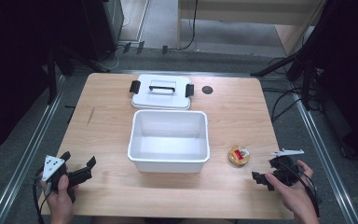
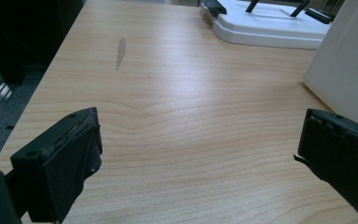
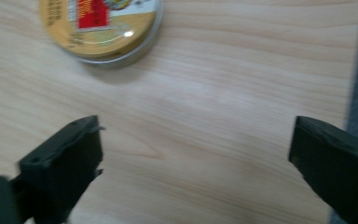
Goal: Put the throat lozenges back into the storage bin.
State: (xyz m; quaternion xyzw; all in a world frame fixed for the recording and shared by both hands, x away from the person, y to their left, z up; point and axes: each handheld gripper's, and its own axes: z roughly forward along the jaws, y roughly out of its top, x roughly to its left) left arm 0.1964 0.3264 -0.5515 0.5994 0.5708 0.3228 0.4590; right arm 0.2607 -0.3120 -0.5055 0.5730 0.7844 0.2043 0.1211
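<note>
Right gripper [image 1: 266, 176] low beside tin [image 1: 239, 155], jaws wide, empty; left gripper [image 1: 78, 167] likewise.

Left gripper [image 2: 198, 158] with black jaws spread wide over bare wooden counter [image 2: 177, 102], nothing between them, white bin wall [image 2: 349, 70] at right, white lid [image 2: 270, 28] with black handle beyond

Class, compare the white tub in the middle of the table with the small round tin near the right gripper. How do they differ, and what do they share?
The white tub is rectangular; the tin is round. The tub is much larger and deep; the tin is small and flat. The tub is plain white and open, its lid lying behind it; the tin is yellow with a red label and closed. Both rest on the wooden table, and no gripper holds either.
</note>
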